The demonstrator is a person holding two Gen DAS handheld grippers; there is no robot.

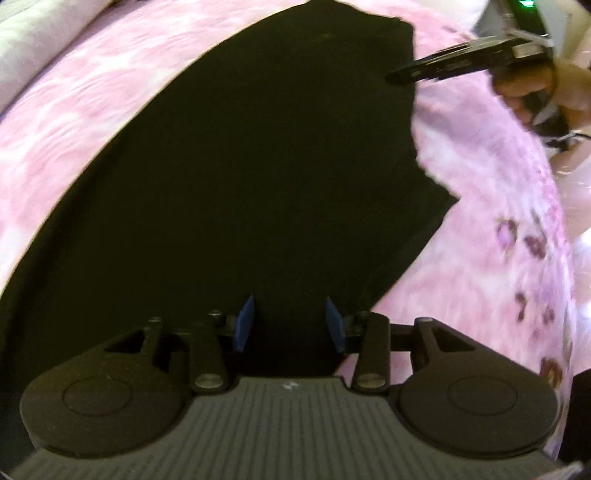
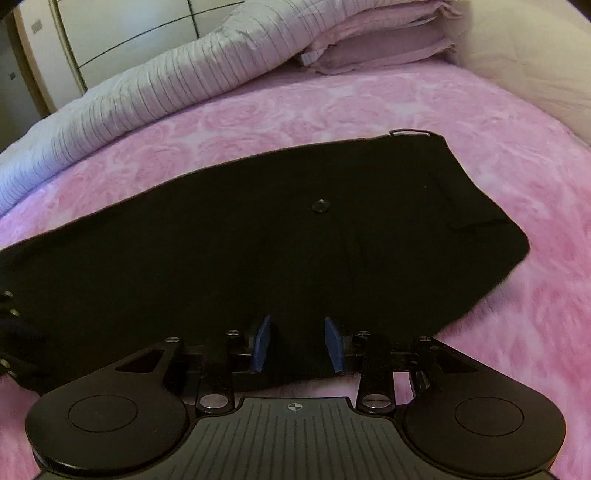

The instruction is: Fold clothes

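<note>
Black trousers (image 2: 258, 236) lie flat on a fluffy pink blanket (image 2: 332, 110) that covers a bed. They look folded lengthwise, so they make one long dark shape. In the right wrist view, the wide waist end points to the right. A small round button (image 2: 320, 205) sits near the middle of that end, and a thin loop (image 2: 410, 131) sticks out at the top edge.

The left gripper (image 1: 290, 320) hangs over the near part of the trousers (image 1: 236, 177). Its two blue pads (image 1: 244, 323) are spread apart, and nothing is pinched between them; only dark cloth shows below.

The right gripper (image 2: 296, 341) is over the near edge of the trousers. Its blue pads (image 2: 261, 341) are also apart and pinch nothing. In the left wrist view, this same gripper (image 1: 397, 76) shows from the side, held by a hand (image 1: 524, 88), with its tip at the far edge of the cloth. I cannot tell if it touches.

Behind the blanket lie a striped grey duvet (image 2: 147, 88) and pink pillows (image 2: 376, 40). A pale wardrobe (image 2: 122, 33) stands behind them.
</note>
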